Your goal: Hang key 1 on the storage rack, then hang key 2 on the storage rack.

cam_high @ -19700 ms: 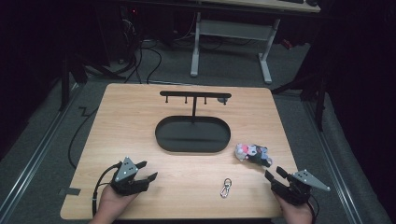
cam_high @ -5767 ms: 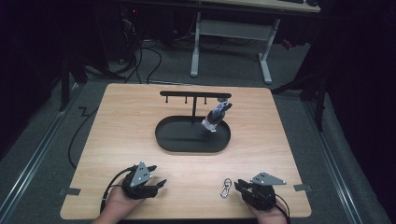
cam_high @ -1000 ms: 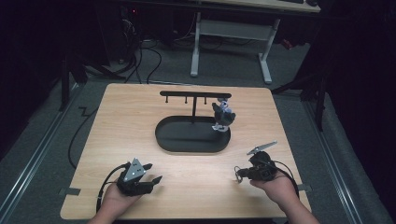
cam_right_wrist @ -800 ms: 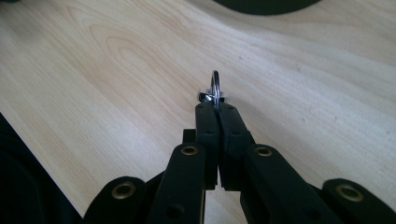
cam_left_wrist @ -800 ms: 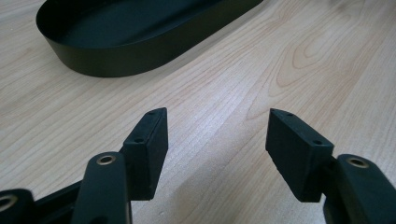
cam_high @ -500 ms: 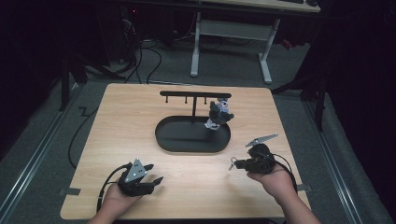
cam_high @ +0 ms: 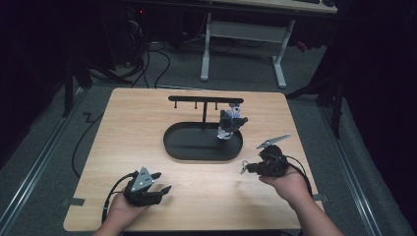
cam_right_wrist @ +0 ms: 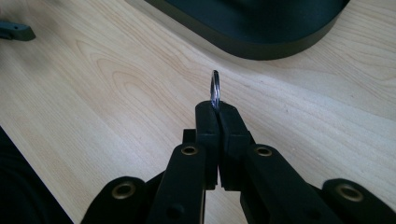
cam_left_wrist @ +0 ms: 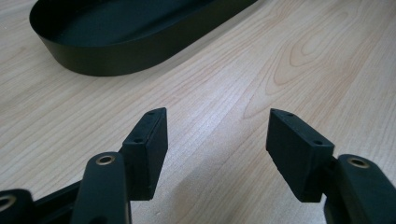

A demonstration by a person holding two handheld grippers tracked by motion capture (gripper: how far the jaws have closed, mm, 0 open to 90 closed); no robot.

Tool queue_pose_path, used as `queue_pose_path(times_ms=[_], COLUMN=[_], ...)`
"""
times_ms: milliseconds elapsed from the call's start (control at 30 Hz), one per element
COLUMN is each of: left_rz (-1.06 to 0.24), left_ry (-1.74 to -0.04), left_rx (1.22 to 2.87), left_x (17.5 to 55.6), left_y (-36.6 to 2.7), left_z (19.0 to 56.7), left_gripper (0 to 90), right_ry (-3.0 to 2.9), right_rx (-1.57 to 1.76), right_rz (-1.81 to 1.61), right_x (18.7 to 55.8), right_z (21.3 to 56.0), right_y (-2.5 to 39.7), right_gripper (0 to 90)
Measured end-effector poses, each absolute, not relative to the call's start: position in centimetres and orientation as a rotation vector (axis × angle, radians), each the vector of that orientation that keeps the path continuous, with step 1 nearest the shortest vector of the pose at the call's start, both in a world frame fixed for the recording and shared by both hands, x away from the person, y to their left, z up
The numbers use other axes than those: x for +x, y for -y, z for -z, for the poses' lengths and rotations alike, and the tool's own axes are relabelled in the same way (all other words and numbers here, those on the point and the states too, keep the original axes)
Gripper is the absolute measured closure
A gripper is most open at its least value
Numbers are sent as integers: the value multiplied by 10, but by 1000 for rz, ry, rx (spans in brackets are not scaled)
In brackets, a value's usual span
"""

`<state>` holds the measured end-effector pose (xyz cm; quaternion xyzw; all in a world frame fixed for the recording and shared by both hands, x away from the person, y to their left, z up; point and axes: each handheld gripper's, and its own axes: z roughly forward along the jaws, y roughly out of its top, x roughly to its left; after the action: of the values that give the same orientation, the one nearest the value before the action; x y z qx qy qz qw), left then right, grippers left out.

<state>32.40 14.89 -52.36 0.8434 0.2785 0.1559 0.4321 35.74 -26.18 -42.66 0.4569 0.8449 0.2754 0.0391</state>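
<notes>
Count on the worktop (cam_high: 147, 132): one black oval tray (cam_high: 182, 147), one black rack with pegs (cam_high: 204, 100) rising from the tray's far side, one small grey-and-white toy figure (cam_high: 230, 123) hanging at the rack's right end over the tray's right part, one key ring (cam_right_wrist: 215, 88), two tongs.

My right gripper (cam_right_wrist: 218, 108) is clenched on the key ring; the ring stands edge-on above the closed tips in the right gripper view. In the high view that gripper (cam_high: 246, 168) sits lifted off the wood, just off the tray's near-right rim, toward the worktop's right edge, and the ring (cam_high: 242, 168) shows at its tips as a small glint.

My left gripper (cam_left_wrist: 217, 135) is released, jaws wide apart with nothing between them, low over bare wood. In the high view it (cam_high: 164, 189) lies near the worktop's near-left corner, well apart from the tray.

Open room: a broad bare strip runs along the near edge between my two hands; the left side and far-left corner are also free. The tray's near wall (cam_left_wrist: 116, 63) bounds the strip on the far side.

Surface is pale wood grain, matt. Beyond the worktop: dark room, grey floor, cables, and the legs of a white desk frame (cam_high: 241, 44).
</notes>
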Motion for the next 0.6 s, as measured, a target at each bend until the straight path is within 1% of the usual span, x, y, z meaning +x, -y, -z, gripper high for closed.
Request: queue_pose_path(times_ms=[367,600], left_rz=[-385,-403], left_ry=[-684,-676], left_rx=[2097,2095], left_x=[322,316], left_y=[-150,-154], left_z=[524,521], left_gripper=[394,395], right_ry=[-2597,-2598], right_rx=[1370,1350], right_rz=[-867,-876], right_x=[365,379], right_z=[420,412], right_y=[247,235], right_gripper=[891,890])
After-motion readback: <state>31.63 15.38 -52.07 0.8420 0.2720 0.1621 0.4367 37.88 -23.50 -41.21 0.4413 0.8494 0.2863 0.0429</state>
